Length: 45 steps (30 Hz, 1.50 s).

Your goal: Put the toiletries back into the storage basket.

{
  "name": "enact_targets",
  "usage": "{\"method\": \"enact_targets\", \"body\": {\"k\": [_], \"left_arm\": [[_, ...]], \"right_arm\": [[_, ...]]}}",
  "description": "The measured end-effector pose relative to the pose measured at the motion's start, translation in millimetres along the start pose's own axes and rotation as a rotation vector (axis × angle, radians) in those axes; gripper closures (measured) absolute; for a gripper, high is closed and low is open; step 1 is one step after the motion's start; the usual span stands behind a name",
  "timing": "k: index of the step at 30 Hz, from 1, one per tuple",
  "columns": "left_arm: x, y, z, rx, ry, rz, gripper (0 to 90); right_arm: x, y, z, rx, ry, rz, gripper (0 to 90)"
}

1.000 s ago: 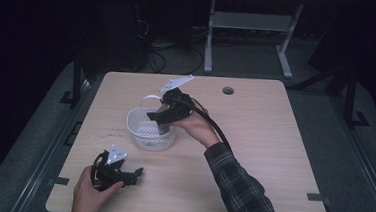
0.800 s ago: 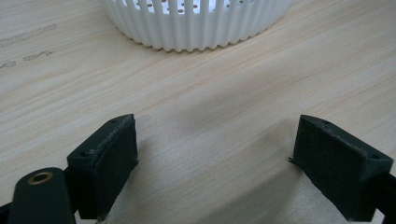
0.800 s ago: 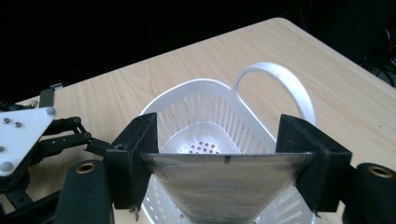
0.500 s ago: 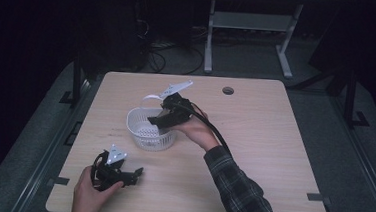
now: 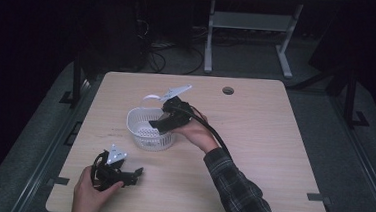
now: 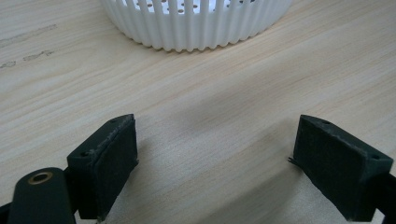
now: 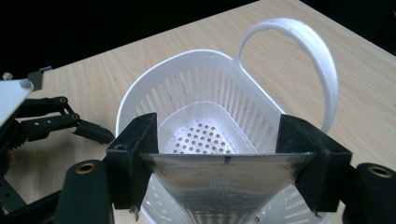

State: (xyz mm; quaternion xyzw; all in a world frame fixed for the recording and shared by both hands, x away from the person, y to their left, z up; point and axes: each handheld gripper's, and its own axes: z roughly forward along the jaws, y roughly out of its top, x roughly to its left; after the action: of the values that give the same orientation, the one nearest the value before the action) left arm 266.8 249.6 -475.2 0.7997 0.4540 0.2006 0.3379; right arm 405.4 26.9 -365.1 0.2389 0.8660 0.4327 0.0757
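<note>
- My right gripper (image 7: pixel 219 163) hangs just above the white basket (image 5: pixel 149 128), its jaws clamped on the two sides of a flat silvery packet (image 7: pixel 224 186) that points down into it.
- My left gripper (image 5: pixel 133 175) rests on the table (image 5: pixel 273 142) near the basket's front side, jaws spread wide with nothing between them.
- The basket's handle (image 7: pixel 303 56) stands up at its far rim.

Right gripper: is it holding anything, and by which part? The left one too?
The right gripper clamps a silvery flat packet by its top edge, above the white basket. The left gripper is open over bare table, holding nothing.
</note>
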Motion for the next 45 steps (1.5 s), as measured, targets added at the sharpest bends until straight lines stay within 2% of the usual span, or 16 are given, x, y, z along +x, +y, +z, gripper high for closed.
{"method": "enact_targets", "body": {"k": [8,14,18,23,31,45], "left_arm": [[0.0,0.0,0.0,0.000,-0.001,-0.001,12.6],[-0.1,0.0,0.0,0.000,-0.001,-0.001,12.6],[0.0,0.0,0.0,0.001,0.000,0.000,12.6],[0.1,0.0,0.0,-0.001,0.001,0.001,12.6],[0.1,0.2,-0.3,0.003,-0.002,0.001,12.6],[0.0,-0.1,-0.4,0.001,-0.002,0.000,12.6]], "right_arm": [[0.8,-3.2,3.1,0.021,-0.002,-0.021,29.6],[0.7,-3.7,3.2,0.023,-0.002,-0.010,29.0],[-0.5,-2.4,0.5,-0.001,0.005,0.013,20.9],[-2.2,-3.2,-2.9,0.008,0.005,0.024,14.9],[-5.3,-11.2,-19.9,-0.004,-0.004,0.034,13.8],[-11.2,-41.1,-54.1,-0.028,-0.047,0.050,13.7]]}}
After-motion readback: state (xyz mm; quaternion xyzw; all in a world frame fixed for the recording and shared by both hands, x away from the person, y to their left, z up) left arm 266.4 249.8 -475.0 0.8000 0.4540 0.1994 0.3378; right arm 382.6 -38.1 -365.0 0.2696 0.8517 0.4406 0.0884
